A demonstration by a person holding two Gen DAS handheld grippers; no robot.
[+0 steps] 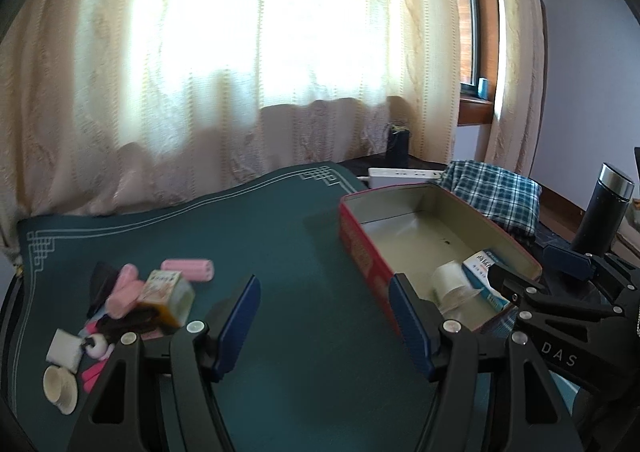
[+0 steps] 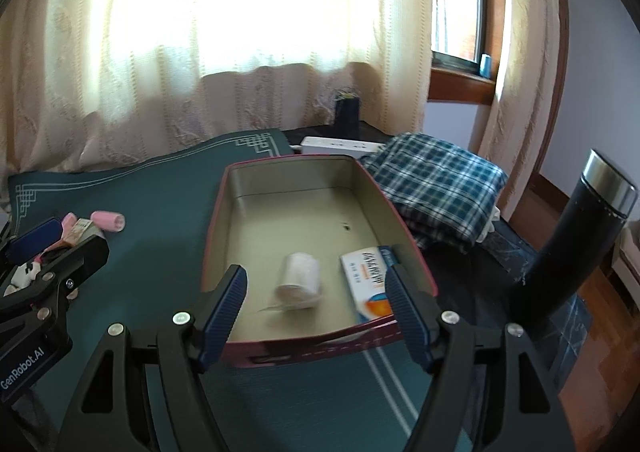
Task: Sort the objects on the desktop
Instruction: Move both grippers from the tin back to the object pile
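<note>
A red tin box (image 2: 218,211) with a pale inside stands on the green mat (image 2: 152,195); it also shows in the left wrist view (image 1: 360,248). In it lie a white roll (image 2: 300,280) and a blue-and-orange medicine box (image 2: 370,286). My right gripper (image 2: 320,304) is open and empty above the tin's near end. My left gripper (image 1: 324,316) is open and empty over bare mat, left of the tin. A pile of small items lies at the mat's left: a pink roller (image 1: 188,270), a small yellow carton (image 1: 166,296), a white cup (image 1: 60,388).
A folded plaid cloth (image 2: 436,187) lies right of the tin. A black flask (image 2: 576,244) stands at the right. A white power strip (image 2: 340,145) and a dark holder (image 2: 346,113) sit behind the tin. Curtains hang behind the table.
</note>
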